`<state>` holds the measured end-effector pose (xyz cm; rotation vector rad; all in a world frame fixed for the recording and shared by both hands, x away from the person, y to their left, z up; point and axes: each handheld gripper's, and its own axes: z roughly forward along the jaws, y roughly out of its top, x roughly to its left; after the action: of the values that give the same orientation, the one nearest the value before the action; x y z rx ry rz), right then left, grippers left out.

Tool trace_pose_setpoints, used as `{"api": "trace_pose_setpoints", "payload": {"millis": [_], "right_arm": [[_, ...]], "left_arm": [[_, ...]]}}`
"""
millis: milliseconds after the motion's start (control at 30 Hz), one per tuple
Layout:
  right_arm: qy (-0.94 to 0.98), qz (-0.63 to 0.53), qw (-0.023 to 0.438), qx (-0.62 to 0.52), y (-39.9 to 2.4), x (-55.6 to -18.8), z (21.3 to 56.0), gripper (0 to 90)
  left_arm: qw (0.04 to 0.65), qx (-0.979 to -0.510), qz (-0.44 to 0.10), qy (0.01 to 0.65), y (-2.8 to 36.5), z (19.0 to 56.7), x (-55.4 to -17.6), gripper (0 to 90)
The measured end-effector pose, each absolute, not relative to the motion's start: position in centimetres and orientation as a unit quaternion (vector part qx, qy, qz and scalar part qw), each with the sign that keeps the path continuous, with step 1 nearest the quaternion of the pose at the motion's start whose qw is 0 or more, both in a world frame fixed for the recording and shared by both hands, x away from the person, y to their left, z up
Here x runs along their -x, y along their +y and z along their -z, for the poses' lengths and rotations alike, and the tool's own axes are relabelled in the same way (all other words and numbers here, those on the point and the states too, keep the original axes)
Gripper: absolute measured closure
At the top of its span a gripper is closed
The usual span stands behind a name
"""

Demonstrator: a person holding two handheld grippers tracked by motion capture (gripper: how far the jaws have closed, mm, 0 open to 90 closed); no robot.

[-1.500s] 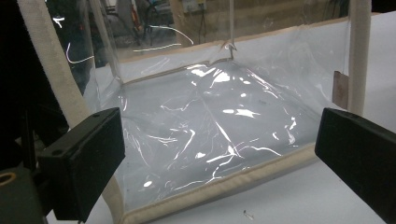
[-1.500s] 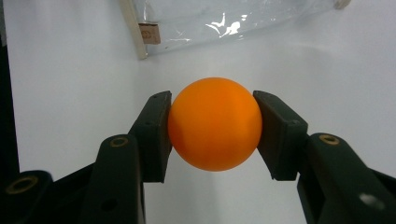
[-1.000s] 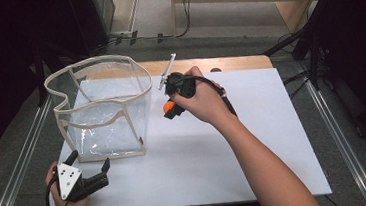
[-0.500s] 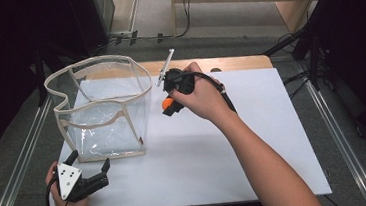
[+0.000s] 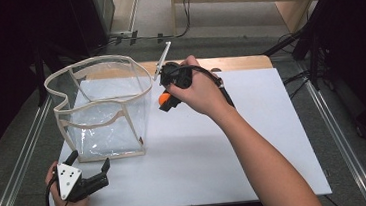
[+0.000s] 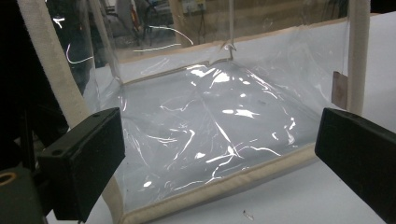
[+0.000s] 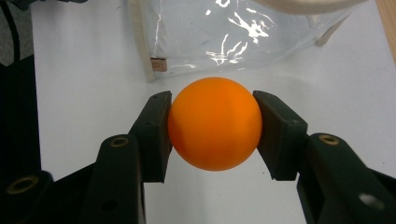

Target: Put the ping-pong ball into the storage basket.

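Note:
An orange ball (image 7: 215, 123) sits squeezed between the two black jaws of my right gripper (image 7: 212, 125). In the high view that gripper (image 5: 166, 100) hangs above the white table just right of a clear plastic bag with cream trim (image 5: 102, 107), and the orange ball (image 5: 163, 99) peeks out under the hand. The bag stands upright with its mouth open. My left gripper (image 5: 89, 165) rests near the table's front left corner, jaws spread wide. In the left gripper view the bag's lower seam (image 6: 224, 182) lies just ahead of those jaws, with nothing between them.
The white table top (image 5: 235, 148) stretches to the right and front of the bag. A thin white stick (image 5: 162, 60) leans up behind the right hand. Metal rails (image 5: 342, 134) run along both table sides, with dark floor and cables beyond.
The right hand with the ball has crept slightly up and toward the bag's rim. The left gripper has stayed where it was.

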<state>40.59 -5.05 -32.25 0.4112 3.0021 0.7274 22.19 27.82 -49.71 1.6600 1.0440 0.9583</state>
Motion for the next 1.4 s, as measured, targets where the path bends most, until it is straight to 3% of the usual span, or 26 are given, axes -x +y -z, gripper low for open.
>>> {"api": "trace_pose_setpoints", "payload": {"millis": [1400], "right_arm": [[0.96,-0.252,0.023,-0.123,-4.3,-42.4,27.7,48.2]], "left_arm": [[0.461,-0.675,-0.39,0.425,27.9,49.7,-22.2,2.1]]}}
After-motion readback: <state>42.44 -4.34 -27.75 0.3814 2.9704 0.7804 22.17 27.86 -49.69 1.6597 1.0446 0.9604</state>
